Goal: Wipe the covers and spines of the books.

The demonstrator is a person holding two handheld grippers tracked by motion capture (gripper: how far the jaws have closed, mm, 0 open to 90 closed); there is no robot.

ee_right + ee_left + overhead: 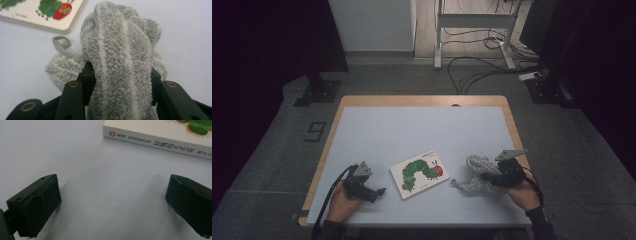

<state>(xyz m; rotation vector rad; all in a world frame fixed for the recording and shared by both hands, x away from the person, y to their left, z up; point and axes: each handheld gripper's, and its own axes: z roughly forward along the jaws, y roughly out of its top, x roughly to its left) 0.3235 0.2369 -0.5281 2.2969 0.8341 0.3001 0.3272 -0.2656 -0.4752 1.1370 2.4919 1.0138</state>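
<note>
**Grey Terry Towel Clamped in Right Gripper**

Grey, fluffy towel (120,62) pinched at its middle by the right gripper (120,87), a thick ribbed fold bulging up from between the two black jaws and spreading out beyond them. Pressed in from both sides, pads against the pile, with the bundle filling the whole gap. Seen in the right gripper view with a looser part of the cloth trailing toward 9 o'clock onto the table, ending in a small grey hanging loop (61,43) lying flat just short of the book's corner. No earlier picture to compare.

From the high view: towel (474,175) bunched at about 4 o'clock on the pale blue table top (412,130), right gripper (497,176) just beside and over its 3 o'clock end, held by a hand coming in from the bottom edge. One tail of cloth reaching toward 9 o'clock, near the picture book (419,173) but apart from it.

Picture book with a green caterpillar on a white cover, lying flat at roughly 6 o'clock on the table, turned at a slant, between the two grippers.

Left gripper (379,191) resting low at about 7 o'clock, pointing toward the book. In the left gripper view (112,202), jaws standing wide apart, bare table between them, nothing gripped; book spine (155,142) lying ahead at 12 to 1 o'clock, clear of both fingers (37,202).
</note>
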